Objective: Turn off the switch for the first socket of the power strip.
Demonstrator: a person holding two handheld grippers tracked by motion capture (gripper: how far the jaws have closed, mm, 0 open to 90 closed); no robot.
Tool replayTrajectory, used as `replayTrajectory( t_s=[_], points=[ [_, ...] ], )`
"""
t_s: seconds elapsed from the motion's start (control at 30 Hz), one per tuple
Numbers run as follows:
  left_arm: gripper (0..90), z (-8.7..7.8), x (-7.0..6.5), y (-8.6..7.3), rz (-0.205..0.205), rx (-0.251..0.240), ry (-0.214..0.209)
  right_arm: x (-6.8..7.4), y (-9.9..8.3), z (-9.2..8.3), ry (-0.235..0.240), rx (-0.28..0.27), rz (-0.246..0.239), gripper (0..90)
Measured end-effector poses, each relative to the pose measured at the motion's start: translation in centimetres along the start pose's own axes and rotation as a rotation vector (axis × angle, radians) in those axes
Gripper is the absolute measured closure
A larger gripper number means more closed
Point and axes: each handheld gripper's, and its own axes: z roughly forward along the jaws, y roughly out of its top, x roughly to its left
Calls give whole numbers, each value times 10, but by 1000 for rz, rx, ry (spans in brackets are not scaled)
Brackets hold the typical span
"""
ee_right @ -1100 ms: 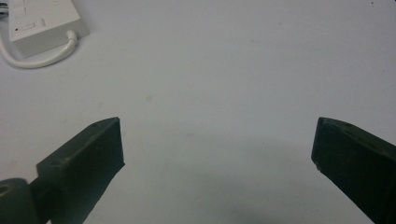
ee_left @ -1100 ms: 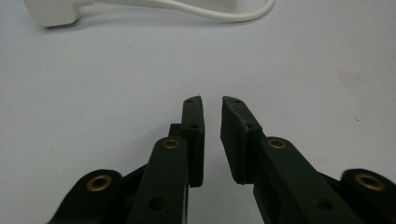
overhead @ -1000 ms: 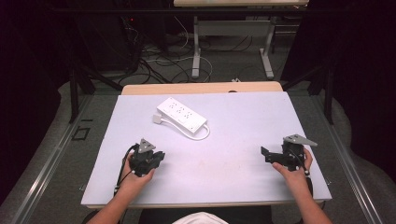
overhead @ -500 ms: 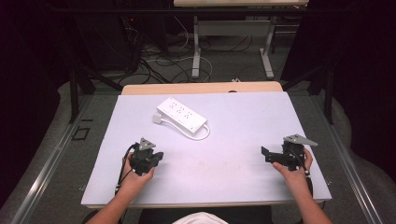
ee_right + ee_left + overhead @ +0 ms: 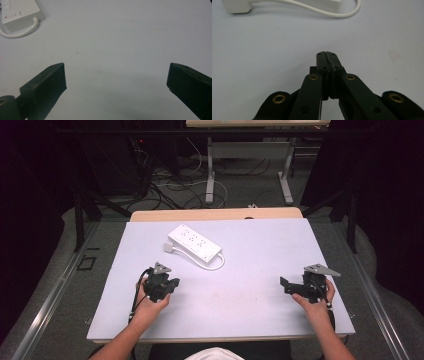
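From the high view, I am holding my left gripper (image 5: pixel 161 284) low over the near-left part of the white worktop (image 5: pixel 250 265), and my right gripper (image 5: pixel 306 285) over the near-right part, well apart from it. The white power strip (image 5: pixel 195 241) is lying flat toward the far-left middle, slanting across the worktop, its cord (image 5: pixel 216 264) looping out from the nearer end — beyond my left gripper and not touching it. In the left gripper view, my jaws are pressing together with nothing between them, pointing at bare worktop; the cord (image 5: pixel 329 13) is curving across the top of the view with the plug (image 5: pixel 237 6) at the upper left, near but apart. In the right gripper view, my jaws are standing wide apart and empty, and the strip (image 5: pixel 17 13) is sitting in the upper-left corner with its cord (image 5: pixel 21 31) bending out beneath it. I judge the risk to be on the left: going in with the jaws together, I would be shoving the strip or snagging the cord loop and dragging it askew instead of gripping it — and the light strip would be sliding easily on this smooth surface.
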Motion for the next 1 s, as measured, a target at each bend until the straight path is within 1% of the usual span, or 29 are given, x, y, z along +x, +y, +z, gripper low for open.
replayTrajectory(
  t_s=[0.1, 0.27, 0.3, 0.37, 0.4, 0.5, 0.63, 0.7, 0.73, 0.83, 1.0],
  points=[
    [900, 1, -1, 7, -2, -3, -12, 0, 0, 0, -1, 0, -1, 18],
    [900, 2, -2, 18, -26, -5, -26, 0, 0, 0, -2, 2, 4, 19],
    [900, 3, -2, 20, -26, -6, -29, -1, 0, 0, -2, 1, 4, 19],
    [900, 2, -2, 24, -28, -2, -29, 0, 0, 0, -7, -3, 10, 20],
    [900, 2, -2, 26, -27, -4, -29, -1, 0, 0, -1, 2, 10, 20],
    [900, 2, -3, 34, -36, -3, -33, -1, -1, 0, -1, 1, 10, 20],
    [900, 0, -4, 45, -35, -5, -40, -1, -1, 1, -5, -4, 12, 20],
    [900, 0, -4, 50, -27, -3, -42, -1, -1, 1, -6, -5, 12, 20],
    [900, 0, -4, 55, -22, -2, -48, -1, -1, 1, -7, -6, 13, 21],
    [900, 1, -4, 60, -20, 1, -54, -1, -1, 1, -9, -5, 21, 21],
    [900, 4, -5, 70, -18, 8, -59, -1, -1, 1, -2, 2, 20, 23]
  ],
)
